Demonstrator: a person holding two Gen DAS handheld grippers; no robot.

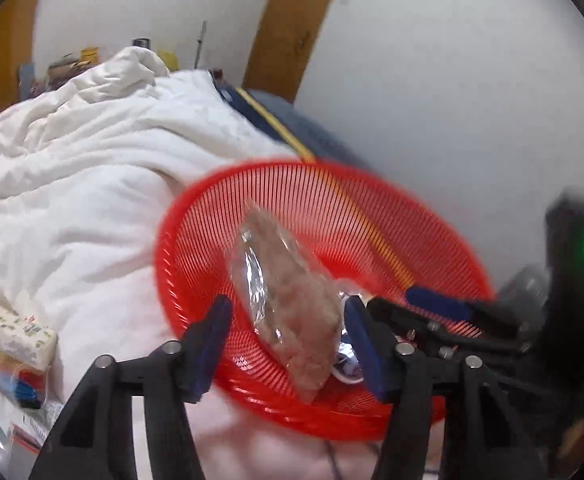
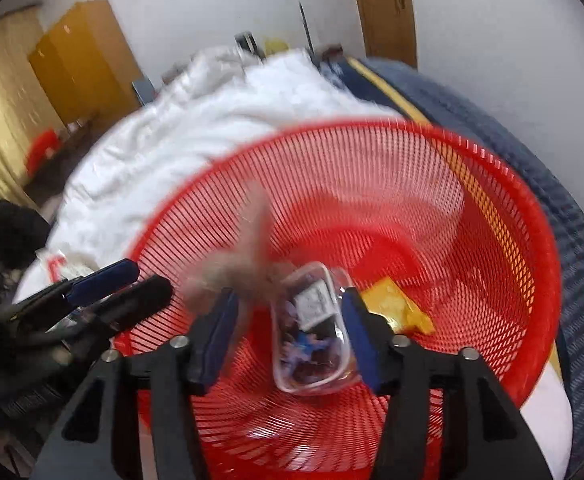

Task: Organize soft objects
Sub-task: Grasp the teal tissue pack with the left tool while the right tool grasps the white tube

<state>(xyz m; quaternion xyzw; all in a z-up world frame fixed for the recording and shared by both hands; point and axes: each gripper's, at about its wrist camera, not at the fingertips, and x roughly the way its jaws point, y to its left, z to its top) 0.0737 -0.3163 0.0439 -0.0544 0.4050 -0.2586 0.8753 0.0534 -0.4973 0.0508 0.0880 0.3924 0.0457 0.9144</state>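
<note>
A red slatted basket (image 1: 432, 224) (image 2: 524, 216) sits on the bed. My left gripper (image 1: 287, 302) is open over its near rim. A clear-wrapped pinkish-brown soft packet (image 1: 287, 292) hangs between the fingers, blurred, with a gap on each side. My right gripper (image 2: 288, 294) is open inside the basket, above a clear packet with colourful contents (image 2: 316, 336) that lies close to the right finger. A blurred brownish shape (image 2: 247, 260), likely the same packet, shows at the left finger. A yellow packet (image 2: 400, 308) lies in the basket. Each gripper shows in the other's view (image 1: 392, 300) (image 2: 147, 278).
A rumpled white duvet (image 1: 91, 168) (image 2: 195, 128) covers the bed left of the basket. A blue mattress edge with yellow piping (image 2: 532, 128) runs along the wall on the right. Several packets, one white and printed (image 1: 15, 336), lie at the lower left. Yellow cabinets (image 2: 83, 64) stand beyond.
</note>
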